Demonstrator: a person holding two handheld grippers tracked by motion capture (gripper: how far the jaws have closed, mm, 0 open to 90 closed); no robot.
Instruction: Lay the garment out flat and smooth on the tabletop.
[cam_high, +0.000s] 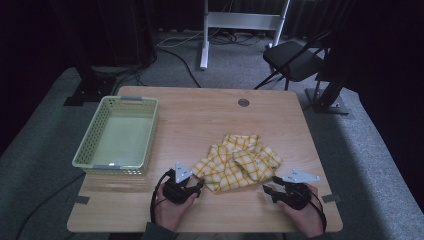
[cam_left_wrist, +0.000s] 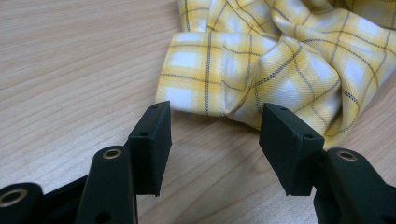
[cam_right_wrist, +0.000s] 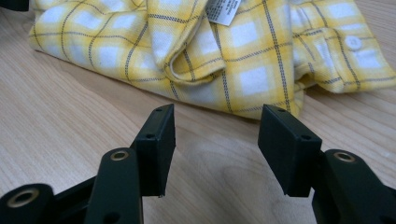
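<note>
Dim room w/ dark curtains at the back, grey carpet, a black folding chair (cam_high: 295, 59) and a white desk frame (cam_high: 243, 22) behind our work surface. We sit at a light wooden table (cam_high: 200, 115), seen from above. On its left side stands a pale green plastic basket (cam_high: 118, 136), perforated walls, nothing inside as far as we can see.

Centre-right, nearer our edge, lies a crumpled yellow-and-white plaid shirt (cam_high: 239, 161), bunched in loose folds. Right gripper view shows its white label (cam_right_wrist: 223, 10) and a small button (cam_right_wrist: 353, 42) on a band at the right.

Our left gripper (cam_high: 200, 186) rests low at the shirt's near-left corner, hand wrapped round it. In the left gripper view its two black jaws stand wide apart, nothing between them but bare wood; the shirt's folded hem (cam_left_wrist: 205, 100) lies just beyond the tips, not touching.

Our right gripper (cam_high: 266, 190) sits at the shirt's near-right side. Its jaws also stand wide apart over bare table, shirt edge (cam_right_wrist: 233, 105) just ahead of the tips, approx. centred betw. them. Neither tool holds anything.
</note>
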